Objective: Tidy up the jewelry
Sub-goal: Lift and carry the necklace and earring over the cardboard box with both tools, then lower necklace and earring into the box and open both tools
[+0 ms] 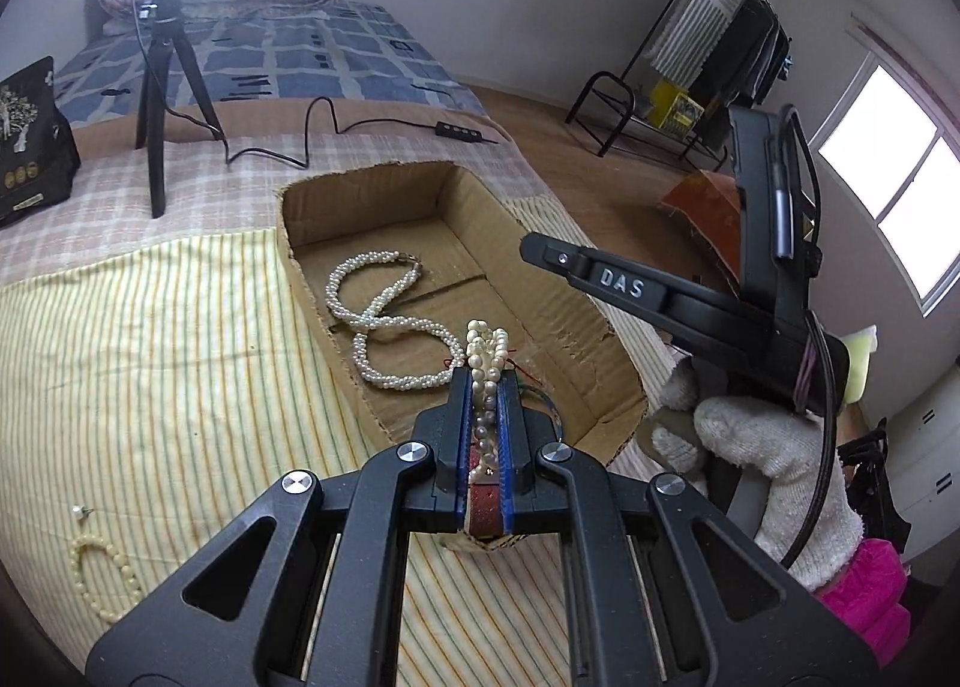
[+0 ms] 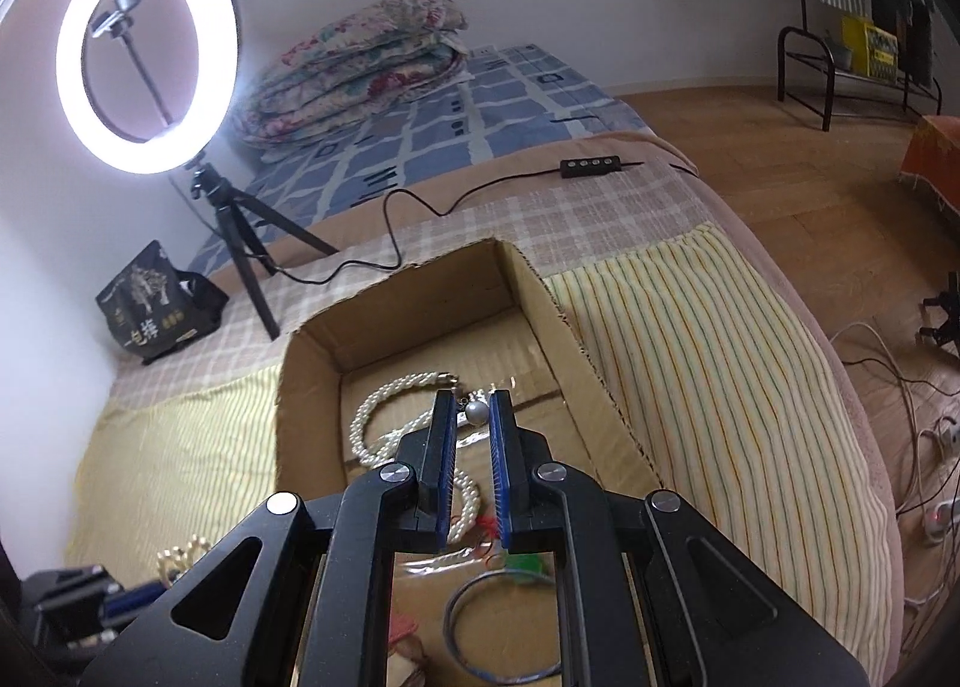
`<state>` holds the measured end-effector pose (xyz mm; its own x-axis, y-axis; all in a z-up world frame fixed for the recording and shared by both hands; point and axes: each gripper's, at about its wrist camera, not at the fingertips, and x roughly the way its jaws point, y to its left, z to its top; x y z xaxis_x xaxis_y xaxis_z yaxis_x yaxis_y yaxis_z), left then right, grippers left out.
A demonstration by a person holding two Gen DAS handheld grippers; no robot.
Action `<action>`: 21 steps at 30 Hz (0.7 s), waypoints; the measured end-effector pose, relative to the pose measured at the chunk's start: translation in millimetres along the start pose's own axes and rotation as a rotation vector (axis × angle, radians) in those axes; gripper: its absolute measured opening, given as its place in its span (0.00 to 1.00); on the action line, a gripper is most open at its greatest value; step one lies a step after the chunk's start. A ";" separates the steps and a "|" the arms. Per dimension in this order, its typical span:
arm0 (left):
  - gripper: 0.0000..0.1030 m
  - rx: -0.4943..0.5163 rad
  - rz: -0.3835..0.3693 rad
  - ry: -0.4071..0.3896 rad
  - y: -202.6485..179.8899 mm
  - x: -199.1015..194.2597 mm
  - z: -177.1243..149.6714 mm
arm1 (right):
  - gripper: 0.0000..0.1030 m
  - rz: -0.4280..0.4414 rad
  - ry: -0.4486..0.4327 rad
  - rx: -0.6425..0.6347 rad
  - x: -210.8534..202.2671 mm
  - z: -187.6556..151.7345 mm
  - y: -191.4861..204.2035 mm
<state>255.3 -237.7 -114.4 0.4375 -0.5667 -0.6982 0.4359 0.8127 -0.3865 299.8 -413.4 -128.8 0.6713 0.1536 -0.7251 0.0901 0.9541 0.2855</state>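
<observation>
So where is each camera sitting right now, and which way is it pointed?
Left wrist: rides the left tool, looking forward over the cardboard box on the bed; its fingers clamp a pearl bracelet; the gloved right hand and right tool show at right.
Right wrist: rides the right tool, looking down into the box toward the ring light; a pearl pendant sits between its fingers.
Shared: box, twisted pearl necklace, tripod, bed.
</observation>
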 end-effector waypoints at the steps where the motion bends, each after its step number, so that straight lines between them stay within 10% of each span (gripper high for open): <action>1: 0.05 0.002 -0.001 0.002 -0.5 2.1 -0.3 | 0.09 0.001 0.001 0.005 1.7 0.5 -0.4; 11: 0.05 0.005 -0.003 0.000 1.4 8.4 -0.1 | 0.09 0.019 0.003 0.012 7.7 2.9 3.5; 14: 0.09 0.009 0.011 0.006 2.6 8.2 0.0 | 0.41 0.016 0.005 0.014 7.9 4.3 4.9; 16: 0.30 0.011 0.019 0.007 3.0 7.4 -1.0 | 0.67 -0.005 -0.013 0.019 5.6 4.9 5.2; 21: 0.48 0.024 0.041 -0.001 3.5 2.2 -1.5 | 0.68 -0.031 -0.024 0.028 2.2 7.8 5.9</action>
<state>256.6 -235.9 -118.2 0.4562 -0.5331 -0.7125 0.4361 0.8319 -0.3432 307.6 -409.5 -123.9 0.6855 0.1178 -0.7185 0.1309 0.9508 0.2807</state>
